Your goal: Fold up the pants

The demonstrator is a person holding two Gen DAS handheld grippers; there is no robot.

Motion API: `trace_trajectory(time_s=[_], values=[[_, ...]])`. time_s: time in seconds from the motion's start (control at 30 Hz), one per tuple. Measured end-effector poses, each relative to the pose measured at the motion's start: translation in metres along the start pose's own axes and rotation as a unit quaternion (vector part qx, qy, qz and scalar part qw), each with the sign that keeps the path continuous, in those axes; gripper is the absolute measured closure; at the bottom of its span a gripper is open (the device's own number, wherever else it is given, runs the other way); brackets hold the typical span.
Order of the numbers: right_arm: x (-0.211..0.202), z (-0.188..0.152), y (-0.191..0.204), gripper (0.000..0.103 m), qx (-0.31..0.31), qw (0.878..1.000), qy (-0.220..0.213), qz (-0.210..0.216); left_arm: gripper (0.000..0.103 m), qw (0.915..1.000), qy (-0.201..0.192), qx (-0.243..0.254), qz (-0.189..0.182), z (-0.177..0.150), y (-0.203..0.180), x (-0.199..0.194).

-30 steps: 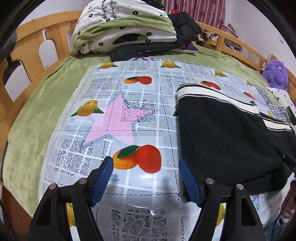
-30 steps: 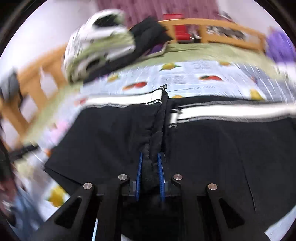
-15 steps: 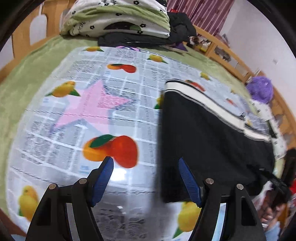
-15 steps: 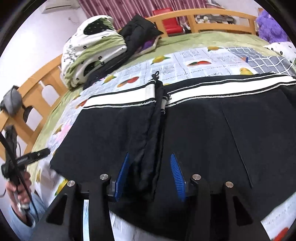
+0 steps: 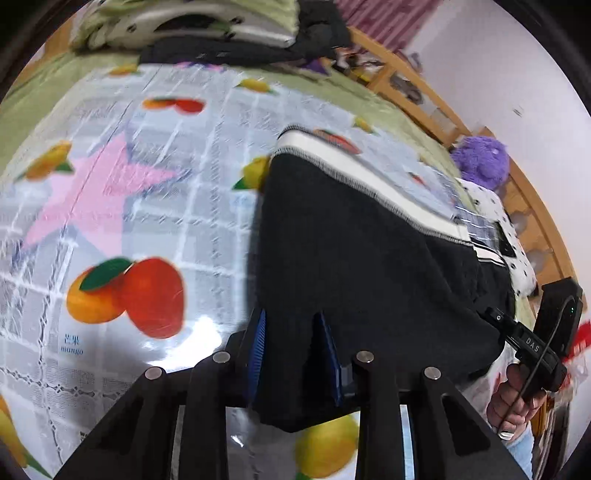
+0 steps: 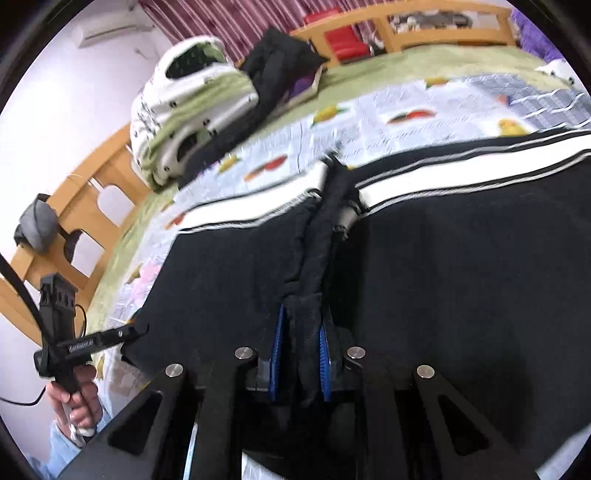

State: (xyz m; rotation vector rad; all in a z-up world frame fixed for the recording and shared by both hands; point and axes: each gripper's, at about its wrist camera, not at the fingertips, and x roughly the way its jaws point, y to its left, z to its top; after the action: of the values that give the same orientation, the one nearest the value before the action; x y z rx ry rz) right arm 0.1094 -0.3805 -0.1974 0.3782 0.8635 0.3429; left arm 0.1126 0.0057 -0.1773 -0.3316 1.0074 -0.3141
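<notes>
Black pants (image 5: pixel 369 266) with a white side stripe (image 5: pixel 369 184) lie on a fruit-print sheet (image 5: pixel 147 184) on the bed. My left gripper (image 5: pixel 293 343) is shut on the near left corner of the pants. In the right wrist view the pants (image 6: pixel 461 277) spread wide, with a bunched fold (image 6: pixel 317 251) running down the middle. My right gripper (image 6: pixel 300 350) is shut on that fold at the near edge. Each gripper shows in the other's view, the right gripper (image 5: pixel 528 343) at the right and the left gripper (image 6: pixel 92 343) at the left.
A pile of folded bedding and dark clothes (image 5: pixel 207 29) sits at the head of the bed and shows in the right wrist view (image 6: pixel 207 110). A wooden bed rail (image 6: pixel 92 192) runs along the side. A purple plush toy (image 5: pixel 480 162) lies at the far right.
My left gripper moved right onto the pants' corner and closed on it. My right gripper, open half a second ago, has closed again on the central fold.
</notes>
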Motion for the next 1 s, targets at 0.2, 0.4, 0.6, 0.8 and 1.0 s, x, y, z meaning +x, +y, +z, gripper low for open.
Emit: trace_trajectory(time_s=[0.2,0.4,0.6,0.8,1.0], values=[[-0.006,-0.015,-0.02,0.081,0.01,0.999,0.024,-0.031,0.045,0.9996,0.02,0.005,0.02,-0.009,-0.009,0.007],[-0.03,-0.018,-0.018,0.075,-0.008,0.997,-0.006,-0.073,0.045,0.9992,0.024,0.012,0.03,-0.014,-0.015,-0.003],[-0.042,-0.001,0.006,0.075,-0.052,0.997,-0.017,-0.056,0.044,0.9992,0.016,0.017,0.032,-0.015,-0.019,-0.007],[0.007,-0.007,0.011,0.074,-0.076,0.989,0.064,-0.106,0.044,0.9983,0.002,0.038,0.044,-0.013,-0.024,-0.009],[0.027,0.009,0.014,0.07,-0.066,0.99,0.063,-0.107,0.044,0.9983,0.009,0.039,0.043,-0.012,-0.021,-0.002]])
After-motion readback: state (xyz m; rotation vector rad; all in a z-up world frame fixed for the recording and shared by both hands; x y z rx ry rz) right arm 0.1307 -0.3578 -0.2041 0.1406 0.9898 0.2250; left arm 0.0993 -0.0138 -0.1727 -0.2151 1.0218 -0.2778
